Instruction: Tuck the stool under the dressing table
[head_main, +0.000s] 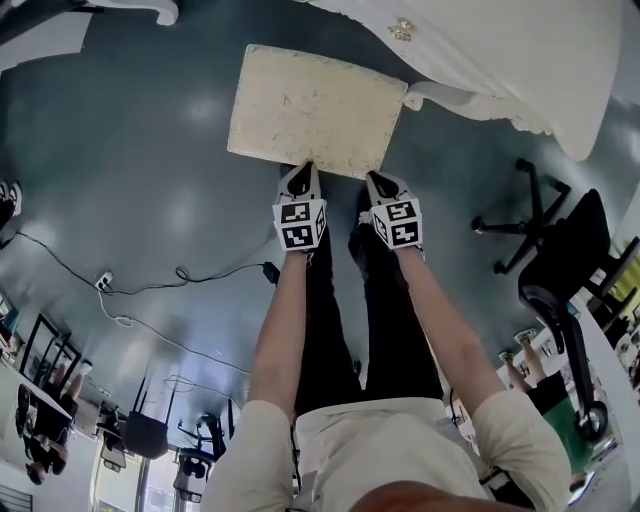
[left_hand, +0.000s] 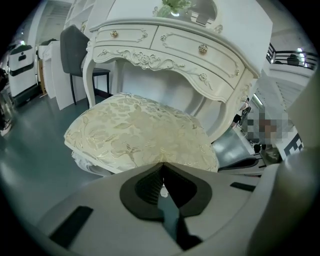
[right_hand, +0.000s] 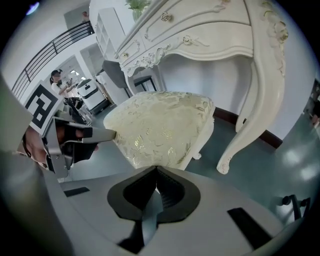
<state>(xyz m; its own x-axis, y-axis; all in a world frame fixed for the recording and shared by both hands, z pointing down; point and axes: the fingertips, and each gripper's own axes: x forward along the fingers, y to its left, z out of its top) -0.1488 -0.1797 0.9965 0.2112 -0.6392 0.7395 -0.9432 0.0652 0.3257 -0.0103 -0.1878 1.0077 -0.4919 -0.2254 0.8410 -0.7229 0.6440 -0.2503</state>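
The stool (head_main: 315, 110) has a cream brocade cushion and stands on the dark floor in front of the white dressing table (head_main: 500, 50), out from under it. My left gripper (head_main: 303, 166) and right gripper (head_main: 373, 177) are both at the cushion's near edge, side by side, jaws shut with the tips together. In the left gripper view the stool (left_hand: 140, 130) fills the middle, just past the left gripper (left_hand: 162, 165), with the table's carved drawers (left_hand: 175, 45) behind it. In the right gripper view the right gripper (right_hand: 156, 169) meets the stool (right_hand: 160, 122) at its edge.
A curved table leg (right_hand: 250, 110) stands right of the stool. A black office chair (head_main: 560, 260) is on the right. A cable (head_main: 150, 285) and plug block (head_main: 103, 282) lie on the floor to the left. A dark chair (left_hand: 75, 50) stands left of the table.
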